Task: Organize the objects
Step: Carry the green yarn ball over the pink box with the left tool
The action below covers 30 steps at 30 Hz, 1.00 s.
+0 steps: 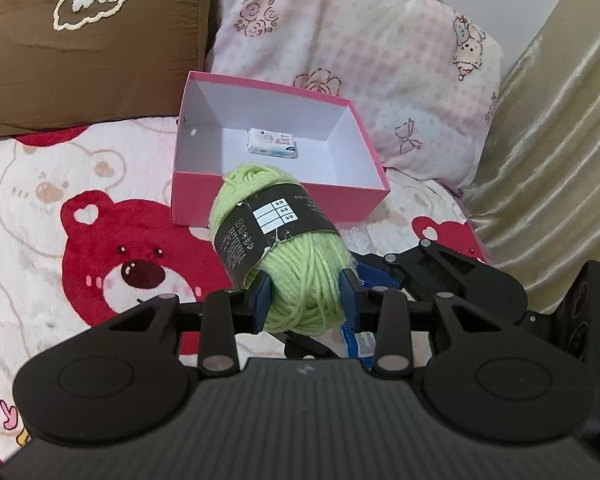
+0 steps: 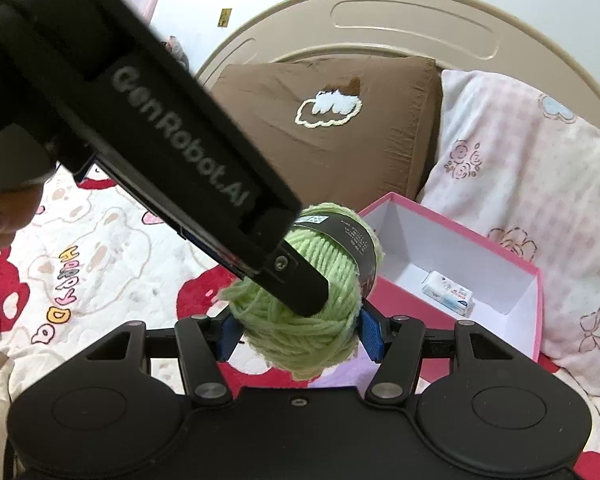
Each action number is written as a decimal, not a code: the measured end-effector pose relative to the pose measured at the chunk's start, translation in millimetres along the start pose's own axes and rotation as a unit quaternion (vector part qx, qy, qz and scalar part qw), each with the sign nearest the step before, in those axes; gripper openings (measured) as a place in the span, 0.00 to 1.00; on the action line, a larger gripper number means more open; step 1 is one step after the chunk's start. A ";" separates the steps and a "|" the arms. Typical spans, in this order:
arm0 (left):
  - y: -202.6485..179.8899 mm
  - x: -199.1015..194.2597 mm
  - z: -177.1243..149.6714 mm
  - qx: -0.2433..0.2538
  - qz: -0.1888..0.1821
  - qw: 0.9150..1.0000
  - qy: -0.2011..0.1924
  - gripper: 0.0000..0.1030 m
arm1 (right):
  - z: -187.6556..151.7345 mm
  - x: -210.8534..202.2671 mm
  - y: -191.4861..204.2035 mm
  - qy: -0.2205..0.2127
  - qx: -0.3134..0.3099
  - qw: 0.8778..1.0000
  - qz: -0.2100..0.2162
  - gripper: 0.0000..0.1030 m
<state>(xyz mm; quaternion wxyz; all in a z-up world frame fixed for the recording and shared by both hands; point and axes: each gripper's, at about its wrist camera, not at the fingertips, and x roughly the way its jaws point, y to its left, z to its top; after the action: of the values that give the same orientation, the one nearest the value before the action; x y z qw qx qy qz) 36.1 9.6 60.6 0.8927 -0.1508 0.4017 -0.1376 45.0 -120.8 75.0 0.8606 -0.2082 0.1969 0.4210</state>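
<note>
Blue pads of my left gripper (image 1: pixel 306 298) pinch the green yarn ball (image 1: pixel 278 240), lifted clear of the bear blanket (image 1: pixel 112 240). My right gripper (image 2: pixel 298 338) brackets the same ball, jaws half-wide; whether they press I cannot tell. Ahead, the pink box (image 1: pixel 204 204) holds only a tissue pack (image 1: pixel 274 143). I judge the yarn goes in next.

A home bedroom: a bed with a bear-print quilt (image 1: pixel 100 216), brown pillow (image 2: pixel 332 128) and pink pillow (image 1: pixel 360 60) propped against its curved headboard (image 2: pixel 380 24).
</note>
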 end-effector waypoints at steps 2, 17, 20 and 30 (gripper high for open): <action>-5.2 -1.3 4.2 0.007 0.004 1.000 0.000 0.34 | 0.9 0.8 -3.6 0.002 0.008 1.000 -0.002 0.62; -34.6 4.7 57.9 -0.008 -0.019 0.999 0.025 0.34 | 15.9 -18.0 -36.9 -0.005 0.001 1.000 -0.021 0.60; -45.7 7.0 68.0 0.002 -0.027 1.000 0.016 0.34 | 21.4 -22.8 -47.1 -0.007 0.003 0.999 -0.033 0.60; -75.4 27.5 100.6 0.032 -0.046 0.998 0.002 0.34 | 31.6 -25.2 -79.1 -0.013 -0.011 0.995 -0.095 0.59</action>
<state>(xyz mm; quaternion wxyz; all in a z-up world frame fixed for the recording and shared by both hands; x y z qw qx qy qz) 120.6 -53.7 134.2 0.8891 -0.1403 0.3913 -0.1914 99.6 -164.6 129.6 0.8967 -0.2299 0.1608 0.3423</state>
